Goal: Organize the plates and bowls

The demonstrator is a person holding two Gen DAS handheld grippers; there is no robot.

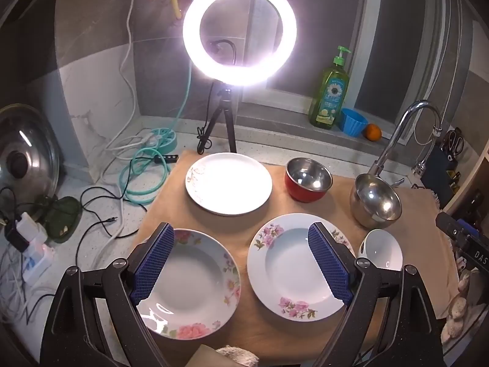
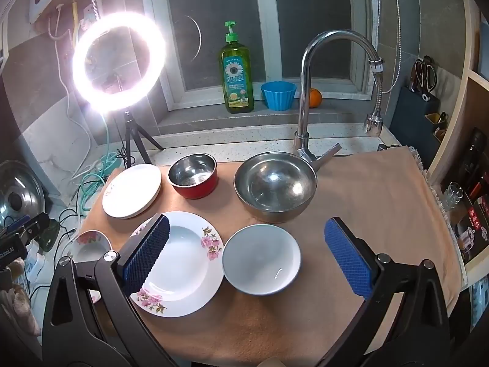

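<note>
On a tan mat [image 1: 275, 214] lie three plates and three bowls. A pink-rose plate [image 1: 195, 287] is front left, a purple-flower plate [image 1: 293, 272] [image 2: 180, 263] beside it, a plain white plate [image 1: 229, 183] [image 2: 131, 191] behind. A red steel-lined bowl [image 1: 308, 180] [image 2: 193, 180], a large steel bowl [image 1: 376, 202] [image 2: 275, 188] and a white bowl [image 1: 382, 250] [image 2: 261, 260] stand to the right. My left gripper [image 1: 241, 263] is open and empty above the two flowered plates. My right gripper [image 2: 247, 257] is open and empty above the white bowl.
A bright ring light on a tripod [image 1: 240, 32] stands behind the mat. A faucet [image 2: 308, 91] rises at the back right. Dish soap [image 2: 237, 70], a blue cup [image 2: 278, 94] and an orange [image 2: 315, 98] sit on the sill. Cables and a pot lid [image 1: 24, 162] lie left.
</note>
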